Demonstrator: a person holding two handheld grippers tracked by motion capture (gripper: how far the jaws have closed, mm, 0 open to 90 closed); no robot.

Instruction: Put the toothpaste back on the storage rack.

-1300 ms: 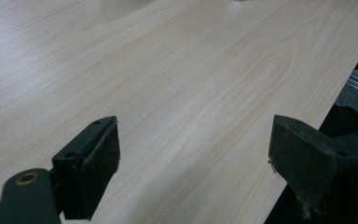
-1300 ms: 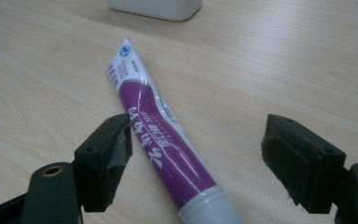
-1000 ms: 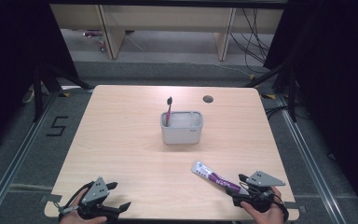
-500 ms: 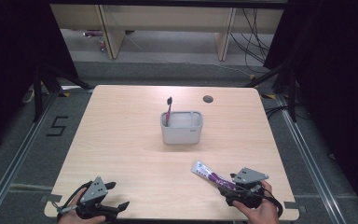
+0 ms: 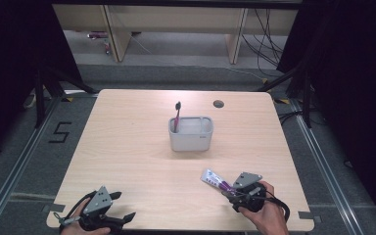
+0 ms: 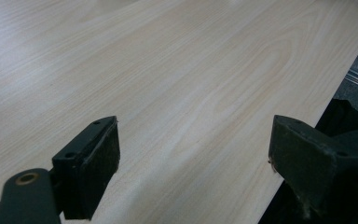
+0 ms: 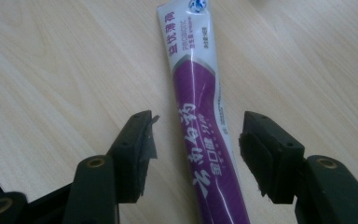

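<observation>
- Right claw (image 5: 229, 192): positioned at the near right part of the surface (image 5: 127, 147), held in the person's right hand (image 5: 264, 215). The jaws stand wide apart and grip nothing.
- Toothpaste tube (image 7: 203, 121): white and purple, lying flat on the surface. In the right gripper view it runs lengthwise between the two jaws, with a gap on each side; neither pad touches it. The white flat end points away from the claw.
- In the high view the toothpaste tube (image 5: 215, 180) lies at an angle, its far end directed toward the middle of the surface.
- Left claw (image 6: 193, 154): jaws spread wide, nothing between them. It sits over bare wood at the near left edge of the surface, as the high view (image 5: 122, 208) confirms.
- Grey container (image 5: 191, 134): stands at the centre of the surface, well apart from both claws. A toothbrush (image 5: 176, 115) stands upright in its left compartment.
</observation>
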